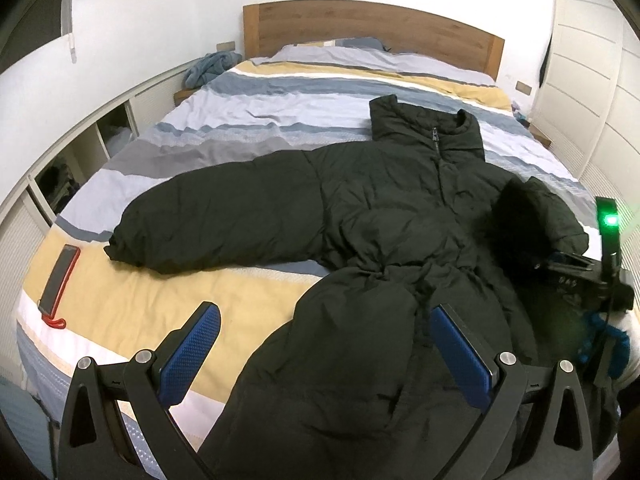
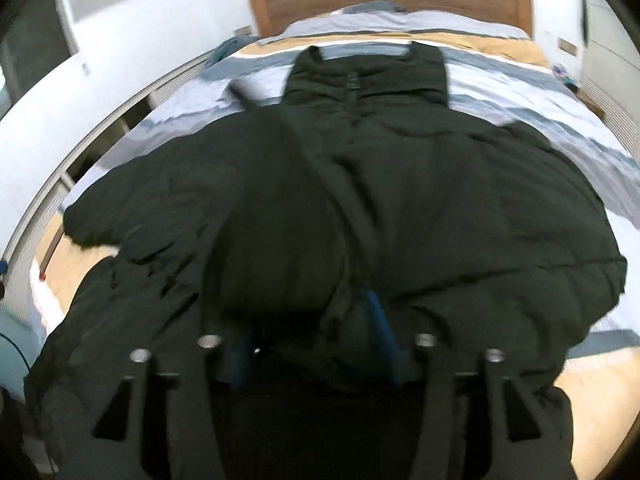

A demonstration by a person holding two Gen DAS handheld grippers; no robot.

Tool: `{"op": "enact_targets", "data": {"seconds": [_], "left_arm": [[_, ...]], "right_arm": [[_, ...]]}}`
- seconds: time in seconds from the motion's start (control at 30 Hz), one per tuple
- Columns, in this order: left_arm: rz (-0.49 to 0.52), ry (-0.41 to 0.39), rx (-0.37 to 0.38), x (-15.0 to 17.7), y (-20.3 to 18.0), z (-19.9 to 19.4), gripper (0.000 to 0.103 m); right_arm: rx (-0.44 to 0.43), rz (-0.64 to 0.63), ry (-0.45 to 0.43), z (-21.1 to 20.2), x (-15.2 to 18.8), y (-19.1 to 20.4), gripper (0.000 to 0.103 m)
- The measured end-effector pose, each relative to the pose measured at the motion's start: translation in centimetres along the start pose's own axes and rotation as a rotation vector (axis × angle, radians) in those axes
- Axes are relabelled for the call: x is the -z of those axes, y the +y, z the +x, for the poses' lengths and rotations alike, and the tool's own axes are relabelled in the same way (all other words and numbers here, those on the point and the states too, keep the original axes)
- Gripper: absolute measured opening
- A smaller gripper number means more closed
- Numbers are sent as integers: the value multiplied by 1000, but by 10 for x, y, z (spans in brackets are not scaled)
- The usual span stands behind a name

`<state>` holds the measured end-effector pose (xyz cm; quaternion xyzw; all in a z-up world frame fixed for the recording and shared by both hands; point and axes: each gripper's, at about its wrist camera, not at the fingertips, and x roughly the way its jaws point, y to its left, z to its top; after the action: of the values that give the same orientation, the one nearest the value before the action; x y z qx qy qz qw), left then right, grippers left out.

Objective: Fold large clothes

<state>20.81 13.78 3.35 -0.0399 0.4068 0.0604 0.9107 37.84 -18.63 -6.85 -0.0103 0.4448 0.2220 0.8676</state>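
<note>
Puffy coat half-folded on the bed, one sleeve at risk of springing back

The dark padded coat [image 1: 380, 208] lies front-up on the striped bed [image 1: 248, 120], one sleeve spread wide, the other sleeve [image 2: 280, 240] doubled over the chest. The right tongs [image 2: 316, 340] stand partly apart with that sleeve's end bunched between them, no firm clamp evident; let go loosely, its loft could unroll it. The left tongs [image 1: 324, 344] hover apart and empty over the hem, which hangs off the bed edge and may drag the coat down.
</note>
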Motion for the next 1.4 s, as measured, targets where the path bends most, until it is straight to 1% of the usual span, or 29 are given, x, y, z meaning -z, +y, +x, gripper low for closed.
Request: {"op": "enact_targets", "data": {"seconds": [0.07,0.17,0.27,0.37,0.47,0.53,0.63,0.73,0.83,0.97,1.07,1.13,1.2,1.3,1.33,1.4], "left_arm": [[8,-7,6,-1,-4,-6,102],[24,-18,9,-4,-14,-16,102],[43,-26,17,-9,-29,-24,102],[67,-28,26,-14,-48,-27,102],[104,-25,29,-20,-71,-26,102],[130,-21,23,-25,-88,-21,102],[143,-17,18,-38,-114,-9,102],[160,-20,25,-52,-142,9,102],[181,-3,61,-65,-174,32,102],[199,13,87,-78,-218,72,102],[195,37,116,-82,-245,106,102],[187,56,133,-81,-256,127,102],[189,76,128,-76,-265,150,102],[212,123,84,-63,-269,178,103],[221,150,61,-56,-266,190,103],[220,177,49,-46,-256,201,103]], "right_arm": [[-12,-38,8,-2,-1,13,56],[-53,-64,2,-12,-4,30,56],[-155,-87,-11,-27,-2,45,56],[-173,-112,-44,-46,-2,51,56],[-163,-91,-81,-66,-5,39,56],[-133,-69,-101,-77,-8,22,56],[-42,-36,-121,-92,-11,-15,56],[48,6,-133,-101,-15,-52,56],[102,65,-153,-105,-22,-89,56],[139,113,-164,-98,-31,-122,56],[141,124,-164,-86,-37,-136,56],[133,123,-156,-74,-38,-141,56],[123,120,-144,-61,-38,-144,56],[112,109,-118,-44,-30,-144,56],[113,101,-105,-37,-27,-145,56],[111,98,-88,-28,-22,-150,56]]}}
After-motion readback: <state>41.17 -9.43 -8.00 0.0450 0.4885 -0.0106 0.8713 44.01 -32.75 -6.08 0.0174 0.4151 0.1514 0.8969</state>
